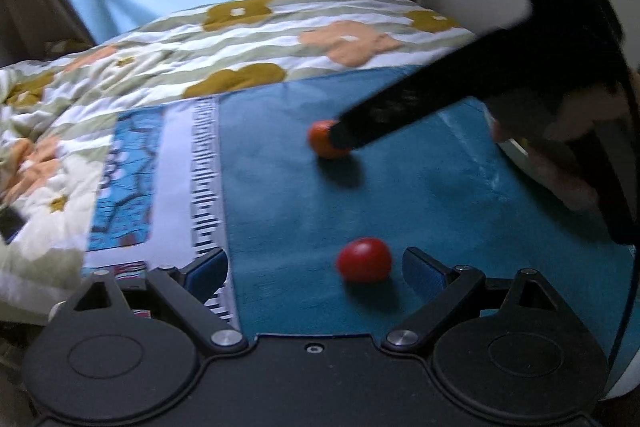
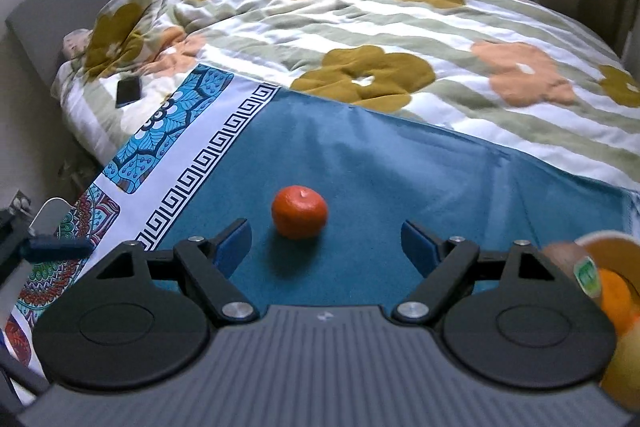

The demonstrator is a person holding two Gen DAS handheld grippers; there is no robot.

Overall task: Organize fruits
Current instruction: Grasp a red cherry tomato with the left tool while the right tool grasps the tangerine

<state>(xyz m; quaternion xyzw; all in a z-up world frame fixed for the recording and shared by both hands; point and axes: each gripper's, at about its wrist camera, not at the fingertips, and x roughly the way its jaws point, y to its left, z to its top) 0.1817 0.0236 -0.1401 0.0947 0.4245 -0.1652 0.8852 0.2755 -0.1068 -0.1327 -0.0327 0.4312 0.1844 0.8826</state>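
My left gripper (image 1: 314,267) hangs low over the teal cloth (image 1: 440,195), jaws spread wide and empty, a small red tomato (image 1: 363,259) lying on the cloth just ahead of the blue pads and nearer the right one. My right gripper (image 2: 326,245) is likewise wide open and holds nothing, an orange mandarin (image 2: 299,211) sitting on the cloth just beyond its fingertips, toward the left pad. At that view's right edge a kiwi (image 2: 568,263) with a green sticker and other fruit crowd what seems a bowl, too blurred to make out. Beyond the cloth's far edge lies the floral quilt (image 2: 400,27), a dark phone (image 2: 129,91) resting on it at left. The tomato looks light, smooth-skinned and easily bruised; I judge a gentle squeeze across its middle best. The mandarin seems firmer, and should take a grip across its widest part.
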